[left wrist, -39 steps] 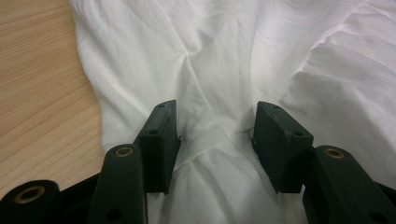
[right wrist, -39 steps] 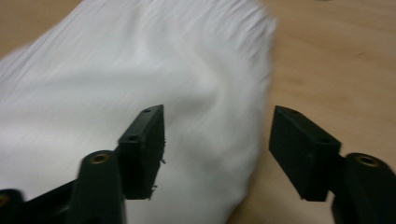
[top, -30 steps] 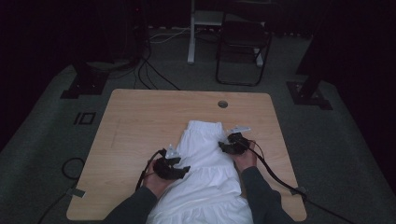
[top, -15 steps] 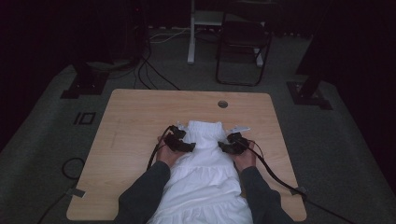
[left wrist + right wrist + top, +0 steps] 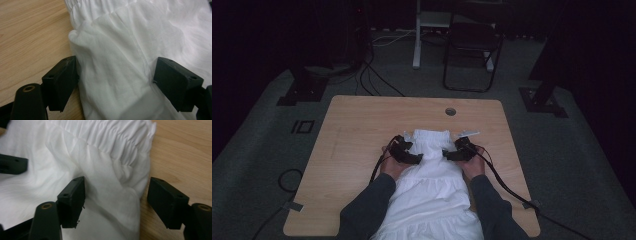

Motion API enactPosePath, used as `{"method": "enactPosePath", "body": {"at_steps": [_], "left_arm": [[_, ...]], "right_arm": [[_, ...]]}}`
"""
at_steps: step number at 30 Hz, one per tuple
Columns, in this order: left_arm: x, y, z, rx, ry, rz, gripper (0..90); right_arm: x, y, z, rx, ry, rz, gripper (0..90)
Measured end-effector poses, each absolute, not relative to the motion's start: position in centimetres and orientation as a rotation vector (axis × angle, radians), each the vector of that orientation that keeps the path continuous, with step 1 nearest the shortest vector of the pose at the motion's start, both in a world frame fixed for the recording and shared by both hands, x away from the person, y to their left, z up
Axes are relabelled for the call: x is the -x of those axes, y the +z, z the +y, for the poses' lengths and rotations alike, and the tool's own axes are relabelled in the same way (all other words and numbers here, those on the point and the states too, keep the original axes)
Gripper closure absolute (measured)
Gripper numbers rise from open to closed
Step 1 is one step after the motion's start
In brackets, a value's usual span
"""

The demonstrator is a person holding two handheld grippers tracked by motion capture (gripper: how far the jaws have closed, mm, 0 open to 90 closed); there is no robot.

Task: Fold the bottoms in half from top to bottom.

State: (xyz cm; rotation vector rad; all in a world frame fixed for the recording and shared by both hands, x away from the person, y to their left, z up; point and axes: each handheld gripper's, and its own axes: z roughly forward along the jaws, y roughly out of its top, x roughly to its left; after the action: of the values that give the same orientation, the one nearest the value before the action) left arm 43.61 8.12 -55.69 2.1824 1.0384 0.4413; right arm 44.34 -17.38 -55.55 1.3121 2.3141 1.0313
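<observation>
White garment (image 5: 432, 185) lies on the wooden worktop (image 5: 357, 130), its gathered waistband toward the worktop's far edge. Left gripper (image 5: 408, 154) and right gripper (image 5: 457, 152) sit at the waistband's two sides. Both sets of fingers have just been opening and stand wide, folds of cloth between them, unpinched.

No lettering, label, brand mark, number or sign can be read anywhere in these views: not on the white gathered cotton garment (image 5: 432, 175), not on the light wooden tabletop (image 5: 357, 135), and not on the matte black plastic jaws seen in the two gripper views.
</observation>
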Motion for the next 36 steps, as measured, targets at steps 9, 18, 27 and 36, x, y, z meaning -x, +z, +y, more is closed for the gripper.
{"method": "enactPosePath", "body": {"at_steps": [9, 18, 27, 36], "left_arm": [[-43.5, -55.5, 7.8, -2.177, 0.440, 1.043, 24.9], [-43.7, -54.9, 7.9, -2.142, 0.342, 1.122, 76.7], [-44.7, -51.7, 9.2, -2.076, 0.348, 1.063, 83.1], [-46.0, -42.0, 10.1, -1.957, 0.519, 0.914, 83.0]], "right_arm": [[-44.1, -55.8, -15.9, -1.273, 0.962, 2.278, 34.8], [-44.3, -55.4, -15.5, -1.320, 1.015, 2.312, 81.7], [-45.8, -53.2, -16.5, -1.355, 1.146, 2.305, 84.6], [-47.0, -44.0, -16.5, -1.172, 1.255, 2.144, 84.5]]}}
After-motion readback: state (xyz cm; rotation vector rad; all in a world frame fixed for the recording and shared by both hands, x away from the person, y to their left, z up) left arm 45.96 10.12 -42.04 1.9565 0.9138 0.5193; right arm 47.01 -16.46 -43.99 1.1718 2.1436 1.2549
